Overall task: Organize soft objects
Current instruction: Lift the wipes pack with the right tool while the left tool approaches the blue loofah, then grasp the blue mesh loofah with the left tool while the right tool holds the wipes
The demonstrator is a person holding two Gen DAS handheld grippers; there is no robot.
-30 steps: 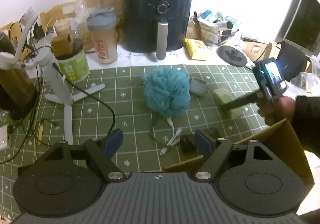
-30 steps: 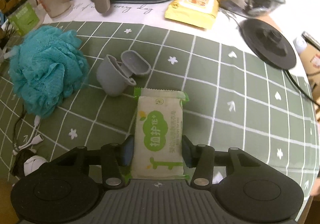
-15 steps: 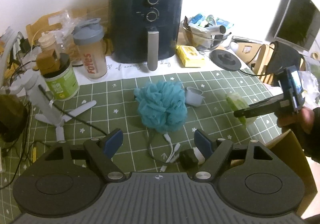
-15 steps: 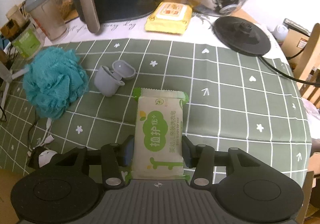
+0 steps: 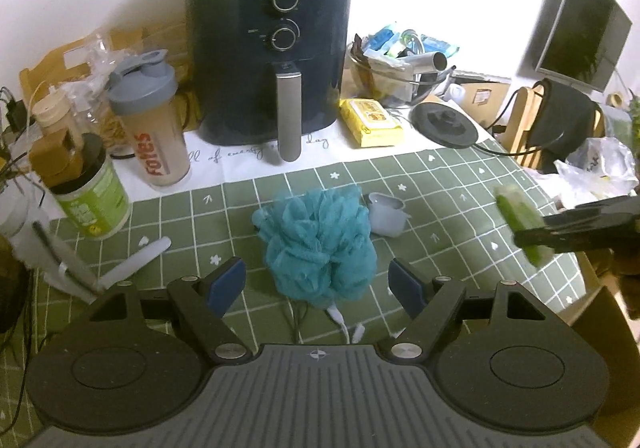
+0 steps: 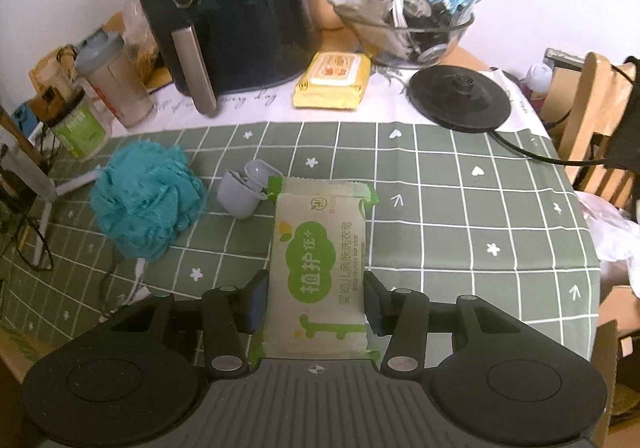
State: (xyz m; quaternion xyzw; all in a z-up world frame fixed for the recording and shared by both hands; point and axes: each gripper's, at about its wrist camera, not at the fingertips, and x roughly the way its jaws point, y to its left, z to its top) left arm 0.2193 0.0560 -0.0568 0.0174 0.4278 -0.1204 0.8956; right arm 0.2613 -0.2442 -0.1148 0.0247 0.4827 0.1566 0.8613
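A teal bath pouf (image 5: 318, 242) lies on the green checked tablecloth (image 5: 448, 191), just ahead of my open, empty left gripper (image 5: 316, 282). It also shows in the right wrist view (image 6: 146, 197). My right gripper (image 6: 316, 302) is shut on a white and green soap packet (image 6: 320, 268) and holds it above the cloth. In the left wrist view the packet (image 5: 520, 224) and right gripper (image 5: 532, 234) hang at the far right. A small grey silicone case (image 6: 244, 189) lies open beside the pouf.
A dark air fryer (image 5: 272, 59), shaker bottle (image 5: 154, 123), green jar (image 5: 94, 195), yellow wipes pack (image 5: 370, 121), glass bowl of clutter (image 6: 404, 23) and black kettle base (image 6: 460, 97) line the back. White cables (image 5: 344, 322) lie under the pouf. A cardboard box (image 5: 608, 332) stands at right.
My right gripper has lifted the soap packet off the cloth and drawn back. My left gripper has moved so the pouf now sits between its fingers' line, closer.
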